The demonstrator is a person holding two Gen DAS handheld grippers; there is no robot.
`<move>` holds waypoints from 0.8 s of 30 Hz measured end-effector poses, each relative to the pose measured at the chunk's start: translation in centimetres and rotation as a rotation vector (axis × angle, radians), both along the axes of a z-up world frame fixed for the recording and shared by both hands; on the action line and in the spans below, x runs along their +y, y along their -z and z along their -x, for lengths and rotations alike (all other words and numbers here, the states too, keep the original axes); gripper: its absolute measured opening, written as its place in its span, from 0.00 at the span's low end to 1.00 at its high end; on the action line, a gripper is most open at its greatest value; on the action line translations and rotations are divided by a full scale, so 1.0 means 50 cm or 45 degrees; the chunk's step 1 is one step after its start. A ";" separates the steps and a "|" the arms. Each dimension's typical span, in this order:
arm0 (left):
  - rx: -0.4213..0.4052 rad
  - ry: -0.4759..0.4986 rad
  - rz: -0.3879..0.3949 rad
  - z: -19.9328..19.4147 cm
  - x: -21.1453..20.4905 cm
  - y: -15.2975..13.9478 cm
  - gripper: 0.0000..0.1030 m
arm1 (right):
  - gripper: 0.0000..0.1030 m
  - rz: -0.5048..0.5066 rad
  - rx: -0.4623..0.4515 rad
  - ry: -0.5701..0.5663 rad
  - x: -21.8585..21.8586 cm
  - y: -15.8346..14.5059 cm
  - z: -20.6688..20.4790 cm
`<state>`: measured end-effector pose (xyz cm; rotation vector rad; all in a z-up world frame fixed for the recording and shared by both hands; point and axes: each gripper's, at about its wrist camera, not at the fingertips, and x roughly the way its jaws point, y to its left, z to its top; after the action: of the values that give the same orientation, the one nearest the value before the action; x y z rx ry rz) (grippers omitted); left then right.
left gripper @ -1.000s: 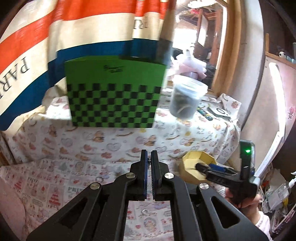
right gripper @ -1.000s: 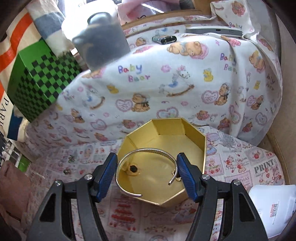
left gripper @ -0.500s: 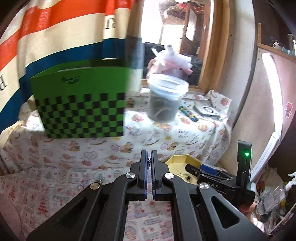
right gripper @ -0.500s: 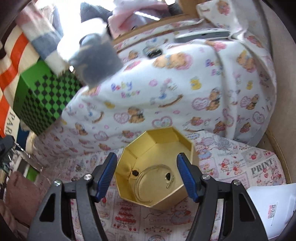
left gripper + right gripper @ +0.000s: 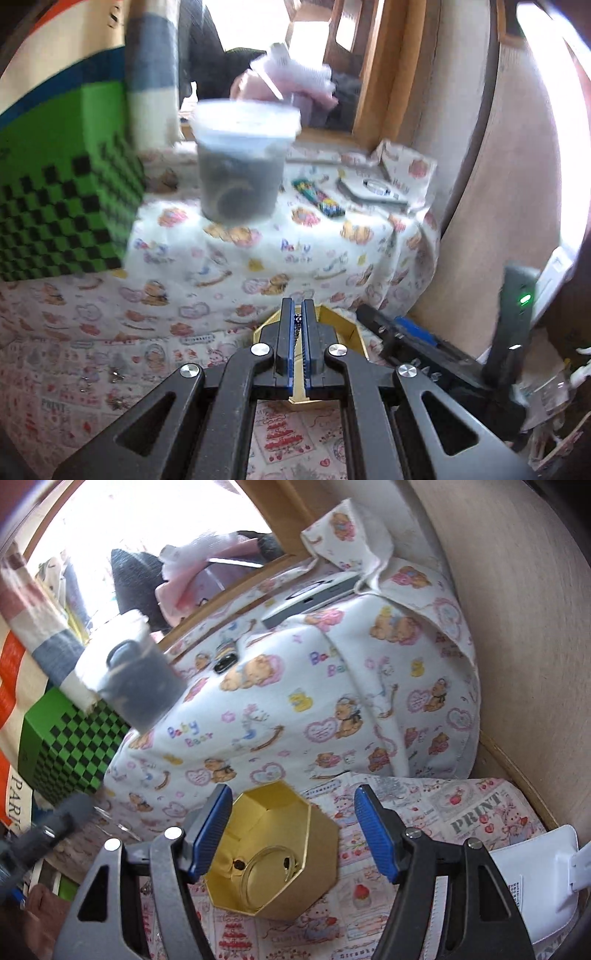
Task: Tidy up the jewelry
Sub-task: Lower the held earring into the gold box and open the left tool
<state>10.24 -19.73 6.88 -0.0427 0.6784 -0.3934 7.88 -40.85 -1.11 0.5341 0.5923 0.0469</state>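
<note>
A gold octagonal box (image 5: pixel 317 834) sits open on the printed cloth, with a thin metal bangle (image 5: pixel 258 871) lying flat inside it. My right gripper (image 5: pixel 293 830) hovers over the box, open, with nothing between its blue pads. My left gripper (image 5: pixel 297 321) is shut on a thin chain, a small dark glinting bit showing at the pad tips. It hangs just short of the box (image 5: pixel 332 317), which its fingers mostly hide. The right gripper (image 5: pixel 391 325) shows at the right of the left wrist view. Loose small jewelry (image 5: pixel 114 376) lies on the cloth at left.
A raised ledge draped in bear-print cloth (image 5: pixel 332 701) carries a clear plastic tub (image 5: pixel 240 173), a green checkered box (image 5: pixel 55 206) and a flat grey device (image 5: pixel 373 188). A curved wall (image 5: pixel 517 664) closes the right side. A white plastic item (image 5: pixel 535 886) lies at bottom right.
My left gripper has swung right to the gold box, still shut. The bangle, earlier level with my right fingers, now lies in the box. My right gripper has drawn back and rolled.
</note>
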 end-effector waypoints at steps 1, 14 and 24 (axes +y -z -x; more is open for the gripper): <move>0.014 0.000 -0.008 -0.006 -0.008 0.012 0.03 | 0.65 -0.016 0.005 0.002 0.003 0.005 -0.003; 0.076 -0.015 -0.029 -0.049 -0.043 0.050 0.03 | 0.67 -0.061 0.069 0.046 -0.008 0.028 -0.017; -0.014 -0.016 -0.105 -0.041 -0.058 0.004 0.03 | 0.67 -0.055 0.072 0.043 -0.006 0.030 -0.017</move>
<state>12.29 -22.64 6.69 0.0331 0.6825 -0.3534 8.71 -41.16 -2.60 0.5888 0.6385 0.0130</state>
